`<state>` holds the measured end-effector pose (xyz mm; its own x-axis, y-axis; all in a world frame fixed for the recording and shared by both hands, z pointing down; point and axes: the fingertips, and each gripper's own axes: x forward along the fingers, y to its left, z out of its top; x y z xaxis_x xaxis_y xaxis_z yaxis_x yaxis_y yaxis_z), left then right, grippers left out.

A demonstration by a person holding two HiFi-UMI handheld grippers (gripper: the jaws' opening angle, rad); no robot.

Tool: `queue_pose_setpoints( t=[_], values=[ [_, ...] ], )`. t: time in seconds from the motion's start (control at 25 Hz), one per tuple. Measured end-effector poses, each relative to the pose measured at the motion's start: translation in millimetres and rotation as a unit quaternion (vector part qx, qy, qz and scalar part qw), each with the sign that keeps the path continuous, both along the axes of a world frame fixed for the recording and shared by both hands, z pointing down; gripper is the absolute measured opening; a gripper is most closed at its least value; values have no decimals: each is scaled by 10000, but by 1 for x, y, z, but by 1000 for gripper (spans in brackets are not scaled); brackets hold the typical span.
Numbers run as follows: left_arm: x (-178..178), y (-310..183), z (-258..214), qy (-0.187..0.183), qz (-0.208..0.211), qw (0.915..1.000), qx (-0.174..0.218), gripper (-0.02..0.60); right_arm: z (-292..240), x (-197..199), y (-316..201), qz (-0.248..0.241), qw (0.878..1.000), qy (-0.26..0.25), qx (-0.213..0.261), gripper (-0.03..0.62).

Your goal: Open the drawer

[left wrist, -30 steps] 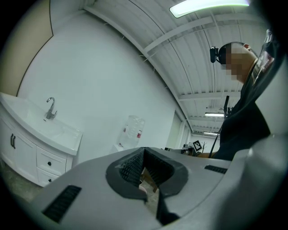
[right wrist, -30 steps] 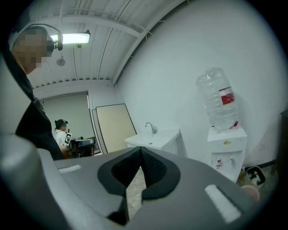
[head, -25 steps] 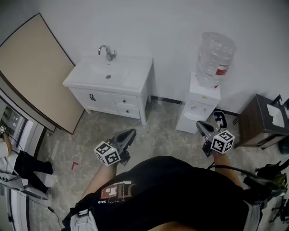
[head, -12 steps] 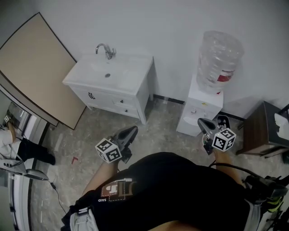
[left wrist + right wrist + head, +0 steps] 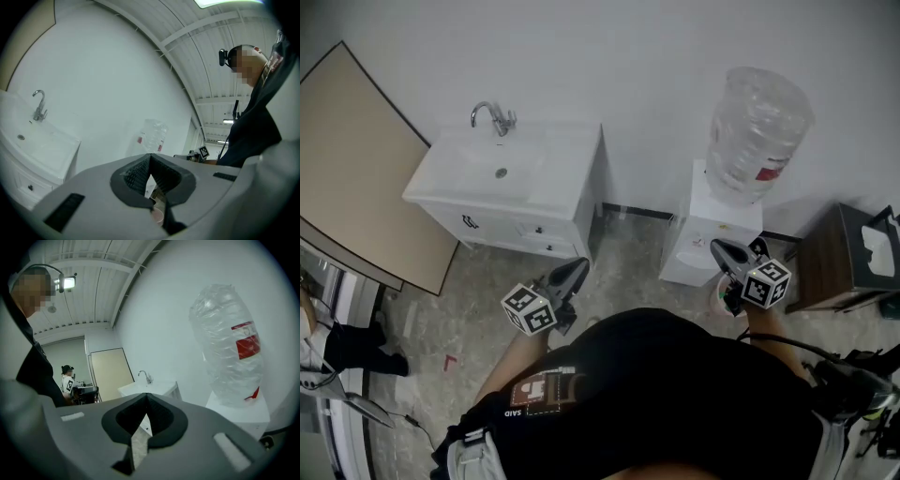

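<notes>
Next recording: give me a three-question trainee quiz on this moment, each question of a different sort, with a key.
1. True or false: the left gripper is shut on a drawer handle of the sink cabinet.
2. How many drawers of the sink cabinet stand open? A) none B) one C) two
3. What stands on top of the water dispenser?

Key:
1. False. Its fingers are together on nothing, and it is well apart from the cabinet.
2. A.
3. A clear water bottle.
</notes>
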<state>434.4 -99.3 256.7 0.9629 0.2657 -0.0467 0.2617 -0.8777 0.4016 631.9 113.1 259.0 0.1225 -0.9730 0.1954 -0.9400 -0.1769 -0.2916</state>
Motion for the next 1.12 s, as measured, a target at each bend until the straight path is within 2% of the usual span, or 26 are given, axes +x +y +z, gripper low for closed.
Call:
queue_pose_setpoints(
  t=[0.28, 0.52, 0.76, 0.92, 1.0, 1.12],
  values=[
    [44, -103, -11, 110, 403, 9991, 55, -3, -19, 22, -98, 280, 9995, 154, 55, -5],
    [57, -182, 3, 177, 311, 9993, 85, -5, -7, 30, -186, 24, 9997, 233, -43, -5],
    [45, -236, 15, 193, -269, 9994, -75, -5, -13, 39, -264, -626, 9972, 366, -177, -4],
    [33, -269, 32, 21, -842, 9963, -186, -4, -9, 56, -312, -1050, 9938, 319, -191, -5],
    [32, -279, 38, -61, -1135, 9934, -181, -5, -6, 62, -337, -1395, 9895, 313, -193, -5],
    [38, -291, 39, -106, -1645, 9863, -68, -5, 1, 71, -376, -2090, 9768, 399, -228, -5]
  ],
)
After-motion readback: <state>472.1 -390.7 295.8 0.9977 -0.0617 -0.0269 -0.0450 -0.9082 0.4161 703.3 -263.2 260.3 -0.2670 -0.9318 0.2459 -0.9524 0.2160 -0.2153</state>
